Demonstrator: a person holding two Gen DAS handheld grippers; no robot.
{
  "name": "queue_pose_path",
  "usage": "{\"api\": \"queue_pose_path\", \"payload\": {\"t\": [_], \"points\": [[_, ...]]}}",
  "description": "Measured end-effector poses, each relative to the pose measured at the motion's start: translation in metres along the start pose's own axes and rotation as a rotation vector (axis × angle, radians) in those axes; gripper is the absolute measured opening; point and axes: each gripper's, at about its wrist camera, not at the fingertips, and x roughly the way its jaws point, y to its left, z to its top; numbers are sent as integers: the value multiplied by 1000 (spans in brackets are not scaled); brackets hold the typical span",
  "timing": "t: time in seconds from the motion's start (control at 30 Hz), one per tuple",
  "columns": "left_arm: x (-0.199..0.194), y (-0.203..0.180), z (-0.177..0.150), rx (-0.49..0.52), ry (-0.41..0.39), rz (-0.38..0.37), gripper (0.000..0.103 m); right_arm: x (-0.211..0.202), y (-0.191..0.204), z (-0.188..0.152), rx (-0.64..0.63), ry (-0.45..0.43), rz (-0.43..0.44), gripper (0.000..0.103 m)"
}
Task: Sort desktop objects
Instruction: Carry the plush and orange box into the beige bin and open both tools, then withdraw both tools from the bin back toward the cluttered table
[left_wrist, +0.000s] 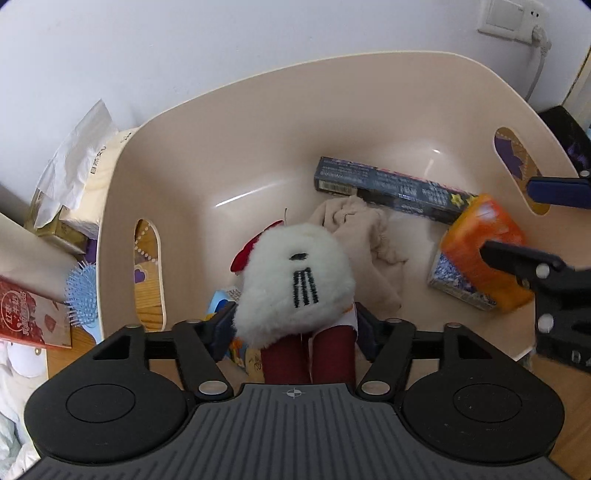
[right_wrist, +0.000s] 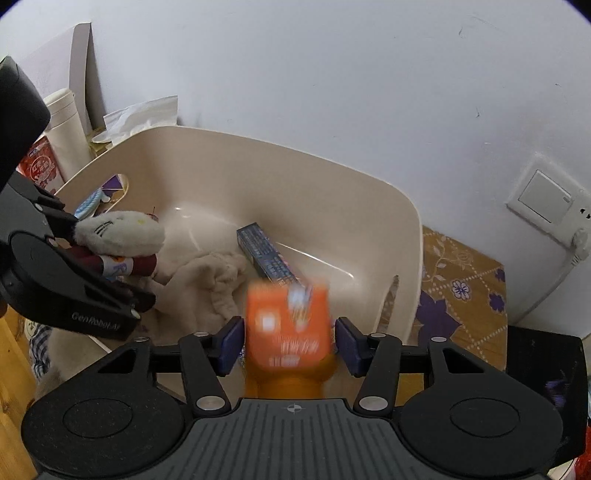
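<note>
**Holding two items over the bin, one in each gripper**

Starting at the left gripper (left_wrist: 293, 328), low in the middle of the left wrist view: its blue pads are pressed in on the plush toy (left_wrist: 293, 275), pinching it around the dark red legs, with the white furry head sticking forward past the fingertips. The toy's long axis runs straight out along the fingers, toward the floor of the beige bin (left_wrist: 258, 110) below and ahead of it.

The right gripper (right_wrist: 290, 341) sits low centre in its own view. An orange pack (right_wrist: 288, 325) stands between the blue pads, but it is motion-blurred and a sliver of gap shows on each side, so I cannot tell whether the pads are clamped on it or have just let go.

Further out, inside the bin, a crumpled beige cloth (left_wrist: 369, 240) lies in the middle and a long dark box (left_wrist: 388, 188) lies slanted toward the upper right. Outside the bin, at the left edge of the left view, are a tissue pack (left_wrist: 77, 173) and a blue hairbrush (left_wrist: 83, 291).

Both items already hang over the bin's open mouth, so each coming move looks like a plain drop; the toy would land near the cloth.
</note>
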Motion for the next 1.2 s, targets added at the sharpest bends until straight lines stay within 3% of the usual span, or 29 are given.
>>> {"api": "queue_pose_path", "payload": {"t": [0.07, 0.23, 0.47, 0.87, 1.2], "points": [[-2, -1, -1, -7, 2, -9, 73, -2, 0, 2, 5, 0, -5, 72], [-9, -1, -2, -8, -11, -18, 74, -10, 0, 4, 33, -12, -8, 80], [-26, 7, -6, -14, -52, -19, 80, -30, -1, 5, 79, -66, -24, 101], [-63, 25, -18, -45, -116, -29, 80, -65, 0, -3, 135, -100, -96, 103], [-93, 39, -49, -58, -175, -41, 81, -98, 10, -17, 165, -155, -135, 103]]}}
